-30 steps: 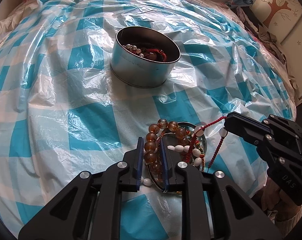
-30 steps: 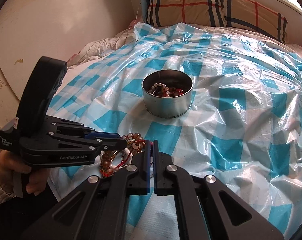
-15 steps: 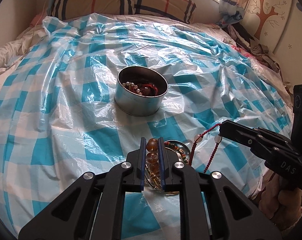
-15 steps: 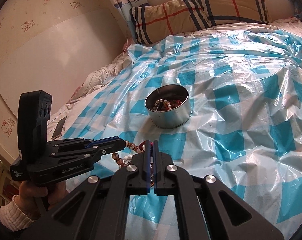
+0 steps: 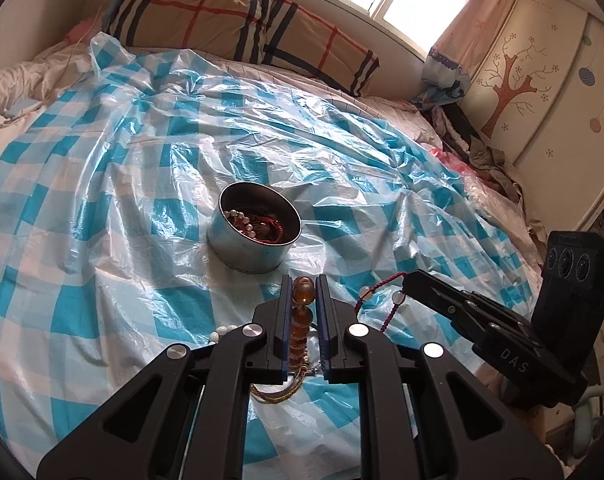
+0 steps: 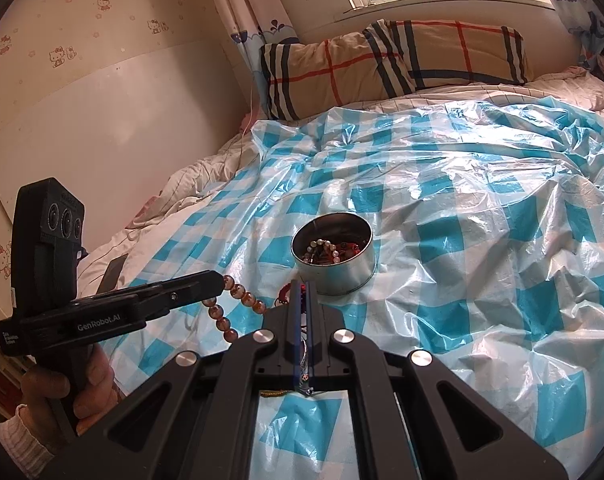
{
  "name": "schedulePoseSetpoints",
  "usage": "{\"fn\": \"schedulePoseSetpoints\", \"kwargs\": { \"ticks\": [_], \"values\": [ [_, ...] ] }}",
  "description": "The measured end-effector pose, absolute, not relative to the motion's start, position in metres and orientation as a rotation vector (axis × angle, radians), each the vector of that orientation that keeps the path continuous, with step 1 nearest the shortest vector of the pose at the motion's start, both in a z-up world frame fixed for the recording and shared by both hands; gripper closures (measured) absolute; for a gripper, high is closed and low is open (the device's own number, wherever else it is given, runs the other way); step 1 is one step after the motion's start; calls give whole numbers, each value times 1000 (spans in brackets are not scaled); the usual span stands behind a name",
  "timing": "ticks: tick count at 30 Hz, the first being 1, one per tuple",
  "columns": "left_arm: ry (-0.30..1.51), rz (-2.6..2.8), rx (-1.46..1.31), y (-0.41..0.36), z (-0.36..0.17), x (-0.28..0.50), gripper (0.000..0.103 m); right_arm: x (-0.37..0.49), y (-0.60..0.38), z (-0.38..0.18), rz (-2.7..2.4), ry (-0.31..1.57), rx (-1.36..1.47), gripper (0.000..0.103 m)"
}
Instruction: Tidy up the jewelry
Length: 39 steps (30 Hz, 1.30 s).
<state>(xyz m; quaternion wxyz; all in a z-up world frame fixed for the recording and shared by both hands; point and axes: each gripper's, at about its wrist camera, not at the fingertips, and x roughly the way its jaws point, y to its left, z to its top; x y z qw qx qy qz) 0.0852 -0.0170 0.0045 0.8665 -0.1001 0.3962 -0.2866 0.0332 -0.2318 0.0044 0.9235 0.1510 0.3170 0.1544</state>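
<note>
Between my left tongs (image 5: 304, 294) I am pinching the amber bead strand (image 5: 303, 295), the pads pressed on the topmost bead while the rest hangs down between the jaws. The beads are round and smooth, so I judge they could squirt out of that narrow grip if I swing or tilt too fast.

My right tongs (image 6: 303, 288) are pressed together on the red cord bracelet (image 5: 382, 282), which loops out from the tips with pale beads on it. Both pieces hang close side by side, just off each other's tips, and a little white bead string (image 5: 220, 330) and a yellowish cord (image 5: 276, 394) lie under my left jaws; a dangling loop could snag one of those and drag it along, or the two held strands could tangle together.

Just ahead of both tips sits the round metal tin (image 5: 246, 254), already holding pearls and red beads. It stands on the slippery checked plastic sheet (image 5: 102, 200), so a bump from a swinging strand might slide or tip it.
</note>
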Motion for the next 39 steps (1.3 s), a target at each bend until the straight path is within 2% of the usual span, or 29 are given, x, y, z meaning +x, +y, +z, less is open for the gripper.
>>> {"fn": "schedulePoseSetpoints", "kwargs": {
  "ticks": [18, 39],
  "values": [
    [754, -586, -176, -28, 25, 88, 93, 46, -231, 20, 289, 588, 309, 100],
    [713, -593, -172, -52, 33, 131, 92, 103, -231, 30, 254, 533, 296, 100]
  ]
}}
